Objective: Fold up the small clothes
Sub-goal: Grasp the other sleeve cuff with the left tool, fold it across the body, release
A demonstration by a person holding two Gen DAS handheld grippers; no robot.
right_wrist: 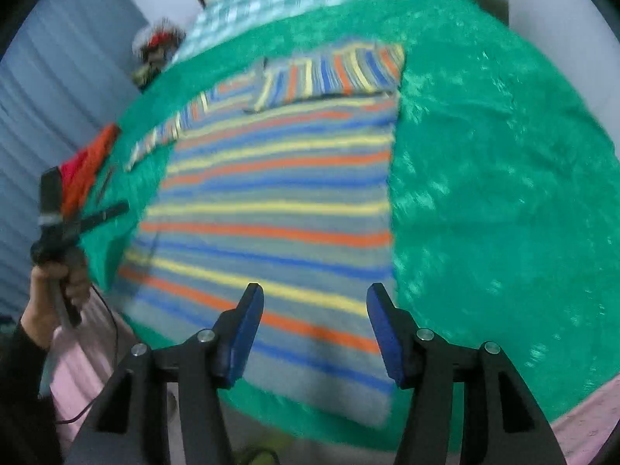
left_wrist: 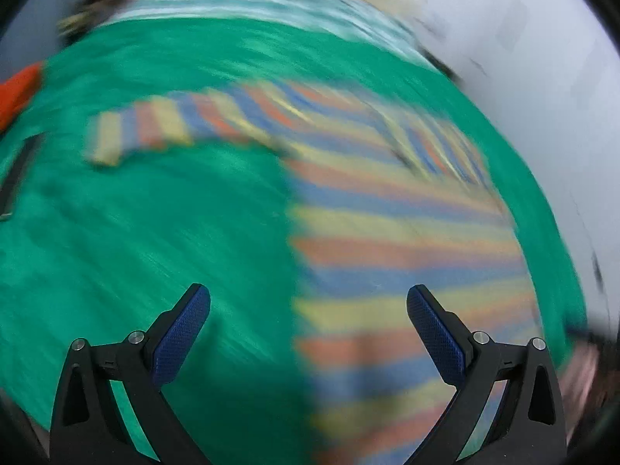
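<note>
Right now your one striped sweater (right_wrist: 271, 201) lies flat on the green blanket (right_wrist: 503, 193), one sleeve (right_wrist: 329, 73) folded across the chest, the other sleeve (left_wrist: 155, 131) stretched outward. It looks soft, light and floppy, so pinch a hem corner or cuff. Both your left gripper (left_wrist: 308, 310) and right gripper (right_wrist: 314, 302) hang above it with fingers spread, holding nothing.
</note>
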